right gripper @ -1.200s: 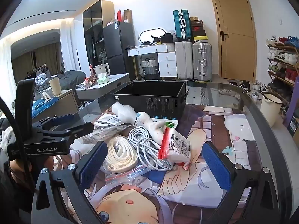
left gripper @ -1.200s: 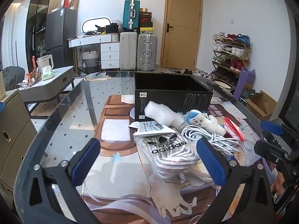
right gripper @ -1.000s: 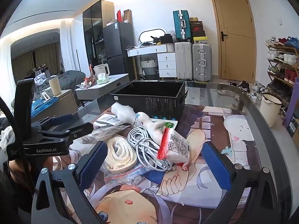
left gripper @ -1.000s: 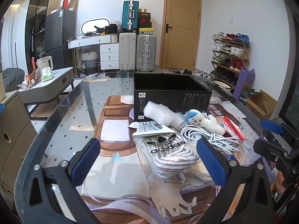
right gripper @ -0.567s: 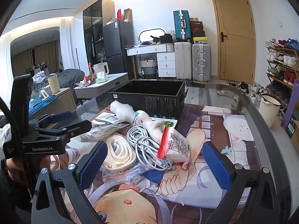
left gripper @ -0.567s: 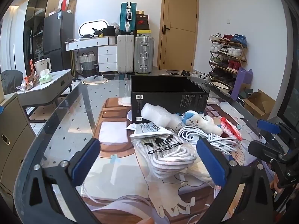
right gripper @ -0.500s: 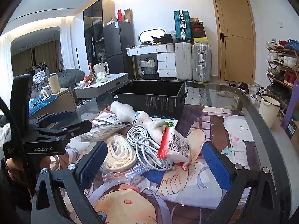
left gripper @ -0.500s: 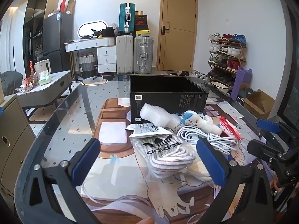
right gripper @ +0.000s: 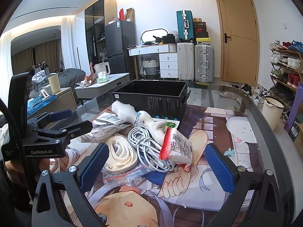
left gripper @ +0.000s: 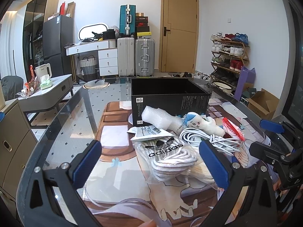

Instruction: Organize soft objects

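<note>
While wide apart, hand-held grippers (left gripper: 151, 162) empty

home | suitcases (left gripper: 136, 56) | shoe rack (left gripper: 229, 56) | fridge (right gripper: 119, 47)

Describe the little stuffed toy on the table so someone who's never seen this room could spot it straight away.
Find the open black box on the glass table; a pile of soft things lies just in front of it. The stuffed toy lies there between a white foam roll and a coiled white cable. It alone has a blue cap, a drawn face and a bead chain.
</note>
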{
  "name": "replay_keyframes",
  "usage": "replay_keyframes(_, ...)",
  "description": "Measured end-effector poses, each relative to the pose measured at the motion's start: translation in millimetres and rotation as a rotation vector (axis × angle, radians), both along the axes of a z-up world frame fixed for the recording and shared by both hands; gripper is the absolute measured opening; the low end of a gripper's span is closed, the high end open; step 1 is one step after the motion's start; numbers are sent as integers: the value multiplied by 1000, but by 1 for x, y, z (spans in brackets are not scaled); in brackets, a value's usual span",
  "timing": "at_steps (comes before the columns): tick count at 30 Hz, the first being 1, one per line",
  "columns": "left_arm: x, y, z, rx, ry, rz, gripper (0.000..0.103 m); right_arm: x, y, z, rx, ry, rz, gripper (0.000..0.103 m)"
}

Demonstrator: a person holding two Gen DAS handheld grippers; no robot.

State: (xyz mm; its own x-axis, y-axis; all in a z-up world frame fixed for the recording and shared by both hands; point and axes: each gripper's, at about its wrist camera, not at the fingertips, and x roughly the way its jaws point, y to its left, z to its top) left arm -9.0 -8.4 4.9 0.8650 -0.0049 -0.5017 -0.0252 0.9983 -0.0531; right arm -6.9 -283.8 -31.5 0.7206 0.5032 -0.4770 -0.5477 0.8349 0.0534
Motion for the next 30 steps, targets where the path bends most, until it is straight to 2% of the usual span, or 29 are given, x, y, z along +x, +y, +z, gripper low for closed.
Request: replay_keyframes(30, 0, 0, 0, 0, -1, 0, 103, -1, 1, -1, -8, 0, 0, 103)
